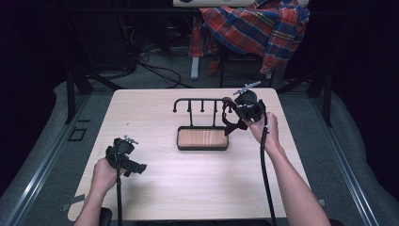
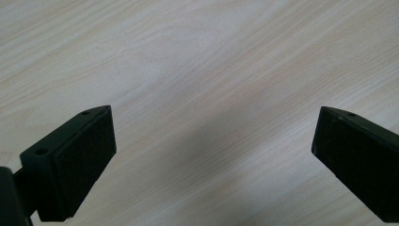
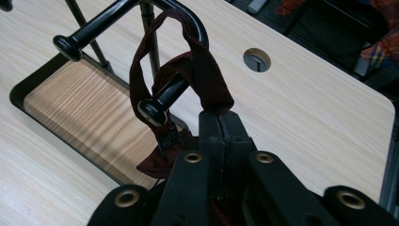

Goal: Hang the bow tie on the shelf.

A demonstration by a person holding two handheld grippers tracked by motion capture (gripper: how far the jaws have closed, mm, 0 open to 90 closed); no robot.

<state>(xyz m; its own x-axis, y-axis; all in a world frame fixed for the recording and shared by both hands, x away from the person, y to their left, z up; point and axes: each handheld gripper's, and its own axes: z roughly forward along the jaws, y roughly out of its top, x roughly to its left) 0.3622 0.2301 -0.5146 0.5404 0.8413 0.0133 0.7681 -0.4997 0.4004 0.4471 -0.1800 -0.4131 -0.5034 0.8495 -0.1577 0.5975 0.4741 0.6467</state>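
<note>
Though clamped by right tool (image 3: 220, 123), strap (image 3: 202, 80) label's too blurred to read.

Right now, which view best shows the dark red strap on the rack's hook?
The right gripper view: the dark red strap loops over the rack hook, pinched by the right gripper. In the high view it's small.

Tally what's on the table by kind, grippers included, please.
Black rack with wooden tray base: 1
Dark red strap looped over a rack hook: 1
Hand-held grippers: 2, left gripper and right gripper
Total: 4
</note>
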